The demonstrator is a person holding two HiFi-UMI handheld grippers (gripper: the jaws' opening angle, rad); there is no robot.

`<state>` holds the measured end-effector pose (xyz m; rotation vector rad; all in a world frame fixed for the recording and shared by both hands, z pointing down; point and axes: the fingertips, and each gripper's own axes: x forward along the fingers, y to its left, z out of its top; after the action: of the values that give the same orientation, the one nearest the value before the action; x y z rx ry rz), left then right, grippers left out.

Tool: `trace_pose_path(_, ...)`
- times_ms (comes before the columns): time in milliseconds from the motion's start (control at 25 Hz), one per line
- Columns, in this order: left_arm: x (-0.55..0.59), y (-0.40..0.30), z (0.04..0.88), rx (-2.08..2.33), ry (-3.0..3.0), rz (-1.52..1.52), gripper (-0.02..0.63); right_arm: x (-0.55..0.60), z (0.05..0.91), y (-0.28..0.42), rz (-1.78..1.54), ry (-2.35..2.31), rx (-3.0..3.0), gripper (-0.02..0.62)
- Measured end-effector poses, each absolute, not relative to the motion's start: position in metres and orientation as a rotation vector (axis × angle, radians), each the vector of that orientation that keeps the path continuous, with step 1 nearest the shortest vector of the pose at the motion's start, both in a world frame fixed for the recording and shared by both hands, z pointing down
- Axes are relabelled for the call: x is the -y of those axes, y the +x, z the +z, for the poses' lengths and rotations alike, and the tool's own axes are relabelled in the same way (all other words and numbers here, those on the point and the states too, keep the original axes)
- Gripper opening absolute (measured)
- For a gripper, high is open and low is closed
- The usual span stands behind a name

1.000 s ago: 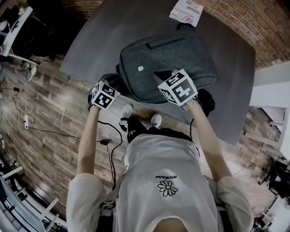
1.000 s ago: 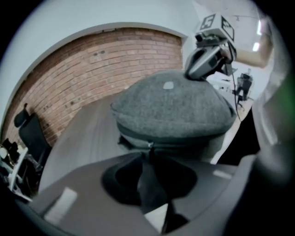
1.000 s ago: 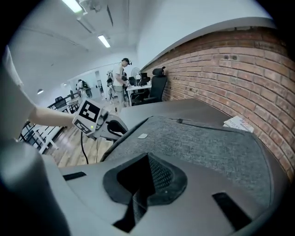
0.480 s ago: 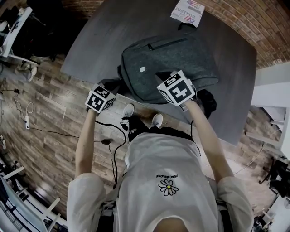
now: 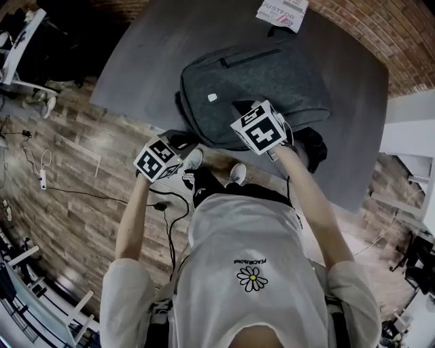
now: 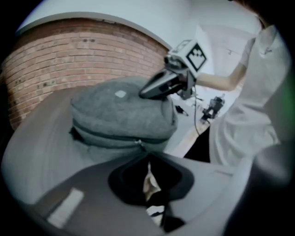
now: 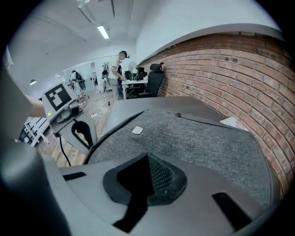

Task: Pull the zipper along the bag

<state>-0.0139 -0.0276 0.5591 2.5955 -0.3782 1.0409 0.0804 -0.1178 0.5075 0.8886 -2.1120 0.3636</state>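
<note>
A grey fabric backpack (image 5: 258, 81) lies flat on the dark table (image 5: 170, 41). Its side zipper runs along the near flank, with the pull (image 6: 138, 143) just beyond my left gripper (image 6: 148, 161). That gripper's jaws are almost together and opening, with nothing between them. In the head view the left gripper (image 5: 178, 144) hangs off the table edge beside the bag's corner. My right gripper (image 5: 242, 110) is shut, its tips resting on the bag's top panel (image 7: 193, 138). The left gripper view shows the right gripper (image 6: 143, 94) as one closed wedge touching the fabric.
A printed paper (image 5: 282, 12) lies at the table's far edge by the brick wall (image 7: 239, 69). A black object (image 5: 312, 146) sits at the bag's near right. Cables (image 5: 163, 204) trail over the wooden floor by the person's shoes (image 5: 236, 174). People stand at distant desks (image 7: 120, 69).
My left gripper has drawn back from the bag's side, toward the person and off the table edge. The right gripper has stayed on the bag's top.
</note>
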Motion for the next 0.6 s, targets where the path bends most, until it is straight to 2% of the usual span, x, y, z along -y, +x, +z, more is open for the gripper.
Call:
trace_pose_path(200,-0.028,0.041,0.566,0.169,2.610,1.043,0.021,0.119,0.507,0.080,0.394,0.888,2.118,0.002)
trace_pose_path(440,-0.026,0.092,0.572,0.335,2.552,0.893,0.008,0.118,0.508,0.081,0.367,0.904,2.096,0.002)
trace_pose_path(600,-0.015,0.091,0.580,0.556,2.504,0.933,-0.002,0.118,0.505,0.080,0.408,0.885,2.121,0.002)
